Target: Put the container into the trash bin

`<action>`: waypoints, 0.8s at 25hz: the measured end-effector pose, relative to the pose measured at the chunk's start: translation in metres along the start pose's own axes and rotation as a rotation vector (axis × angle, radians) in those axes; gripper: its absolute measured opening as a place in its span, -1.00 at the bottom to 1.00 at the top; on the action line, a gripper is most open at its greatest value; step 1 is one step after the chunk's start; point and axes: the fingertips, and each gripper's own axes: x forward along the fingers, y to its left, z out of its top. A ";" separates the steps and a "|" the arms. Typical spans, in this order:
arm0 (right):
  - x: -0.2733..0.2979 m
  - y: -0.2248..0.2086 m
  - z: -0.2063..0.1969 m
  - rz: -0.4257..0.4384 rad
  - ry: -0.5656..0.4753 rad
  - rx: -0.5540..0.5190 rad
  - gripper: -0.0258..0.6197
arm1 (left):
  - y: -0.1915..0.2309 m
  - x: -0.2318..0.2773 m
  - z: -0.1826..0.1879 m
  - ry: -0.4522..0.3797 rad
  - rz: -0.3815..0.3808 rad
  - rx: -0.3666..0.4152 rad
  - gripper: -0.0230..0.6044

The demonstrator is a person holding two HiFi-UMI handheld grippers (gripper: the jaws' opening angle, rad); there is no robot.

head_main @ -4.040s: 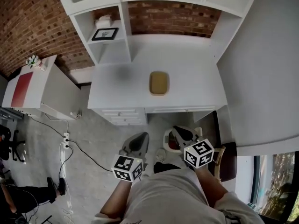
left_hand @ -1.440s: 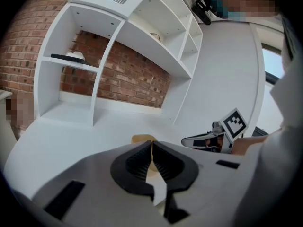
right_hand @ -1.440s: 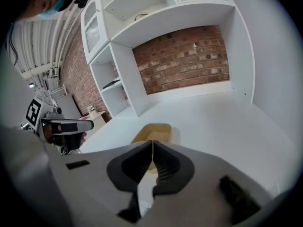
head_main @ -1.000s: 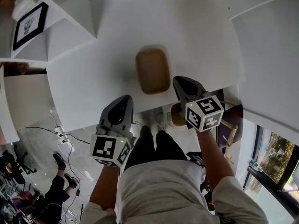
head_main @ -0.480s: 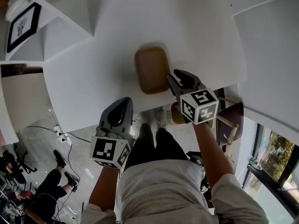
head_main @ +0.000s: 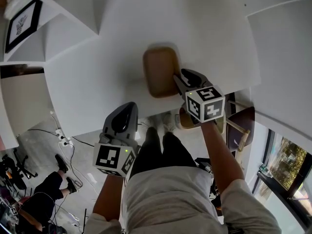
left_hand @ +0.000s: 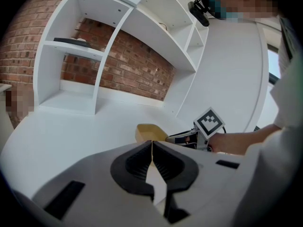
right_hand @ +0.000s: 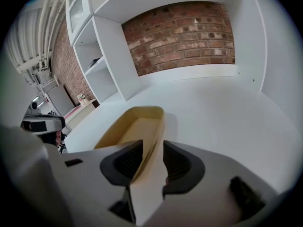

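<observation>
While the right hand-held gripper (head_main: 181, 78) hangs over the near right end of the container (head_main: 160, 71), its jaws are opening, and in the right gripper view the right hand-held gripper (right_hand: 152, 148) has the container (right_hand: 135, 126) rim and side wall running up between the two dark pads. I see a gap on the right side of that wall, so I read the pads as spread and not pinching it. The container is a shallow tan tray with rounded corners, empty inside, sitting flat on the white table (head_main: 97, 77) a little way in from the near edge. My left hand-held gripper (head_main: 128, 107) is held off the near edge of the table, to the left of the container and well apart from it. In the left gripper view the left hand-held gripper (left_hand: 151, 145) has its jaws pressed together with nothing between them, and beyond them I see the container (left_hand: 149, 131) with the other gripper's marker cube (left_hand: 209, 122) beside it. White shelves (left_hand: 71, 51) and a brick wall (right_hand: 184, 32) stand behind the table (right_hand: 213, 112), and a framed picture (head_main: 19, 16) sits on one shelf at the left. Just below the table edge, partly hidden by the right cube, a round brown opening (head_main: 183, 119) shows; I cannot tell what it is.
</observation>
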 end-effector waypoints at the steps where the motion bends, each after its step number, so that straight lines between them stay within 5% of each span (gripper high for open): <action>1: 0.002 0.000 0.000 0.001 0.006 0.001 -0.51 | 0.000 0.000 0.000 -0.001 0.001 -0.001 -0.87; 20: -0.003 -0.006 -0.001 -0.048 0.019 -0.017 -0.82 | 0.002 -0.010 0.001 -0.026 0.004 -0.006 -0.87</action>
